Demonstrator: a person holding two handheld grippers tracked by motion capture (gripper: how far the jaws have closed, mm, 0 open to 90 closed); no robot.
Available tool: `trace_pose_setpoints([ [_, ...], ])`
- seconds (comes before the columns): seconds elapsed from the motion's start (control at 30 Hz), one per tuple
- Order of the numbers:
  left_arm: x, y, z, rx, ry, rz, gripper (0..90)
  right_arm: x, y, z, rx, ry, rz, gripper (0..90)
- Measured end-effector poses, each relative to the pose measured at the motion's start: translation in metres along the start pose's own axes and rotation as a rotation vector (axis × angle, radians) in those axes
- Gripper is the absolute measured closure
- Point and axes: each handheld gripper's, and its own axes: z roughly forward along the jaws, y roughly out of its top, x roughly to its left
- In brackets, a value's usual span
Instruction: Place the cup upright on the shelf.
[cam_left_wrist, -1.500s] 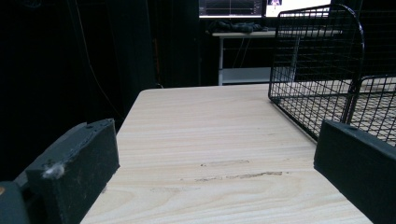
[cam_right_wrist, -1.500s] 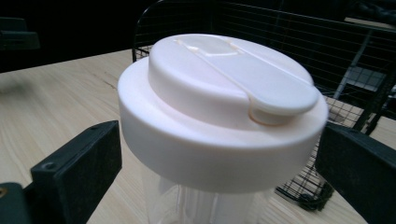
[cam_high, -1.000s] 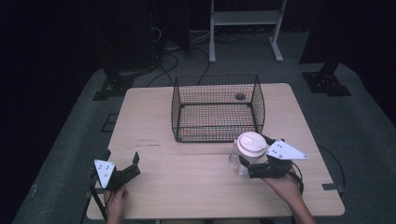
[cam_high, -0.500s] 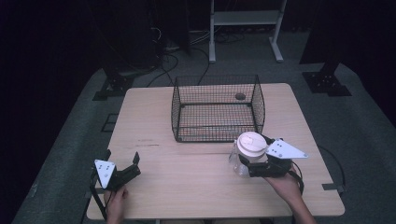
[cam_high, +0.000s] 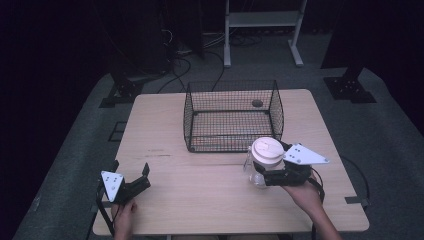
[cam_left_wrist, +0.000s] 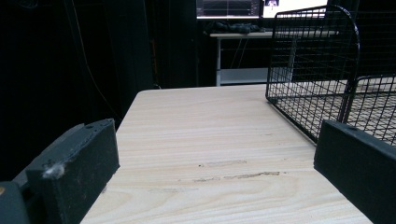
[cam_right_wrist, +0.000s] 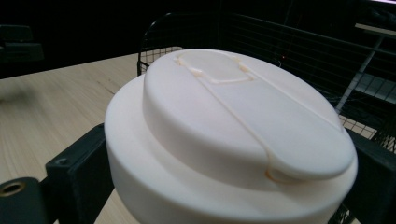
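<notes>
A dim lab or studio: black stand feet (cam_high: 120, 92), loose floor cables (cam_high: 175, 65), a lit monitor (cam_left_wrist: 229, 8) on a desk beyond the left tongs (cam_left_wrist: 205, 177).

You have one wooden table (cam_high: 200, 200) in front of you, and on it stands one black wire basket (cam_high: 232, 116) with one small dark round object (cam_high: 257, 103) showing at its far side, too small to identify. You also have one clear jar (cam_high: 260, 170) on the table, topped by one white lid (cam_high: 267, 150). You hold two grippers, one left gripper (cam_high: 131, 176) and one right gripper (cam_high: 260, 172), each carrying one grey three-cornered plate, and beyond the table you can count one white-framed stand (cam_high: 262, 22) on the floor.
</notes>
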Motion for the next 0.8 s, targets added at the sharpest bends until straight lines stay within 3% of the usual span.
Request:
trace_pose_setpoints([
  [0.37,0.001,0.0,0.0,0.004,-0.007,-0.009,0.0,0.0,0.033,0.007,-0.002,0.024,-0.038,4.2],
  [0.8,0.001,0.0,0.001,0.013,0.004,-0.021,0.0,-0.007,0.08,0.014,-0.036,0.042,-0.049,4.2],
])
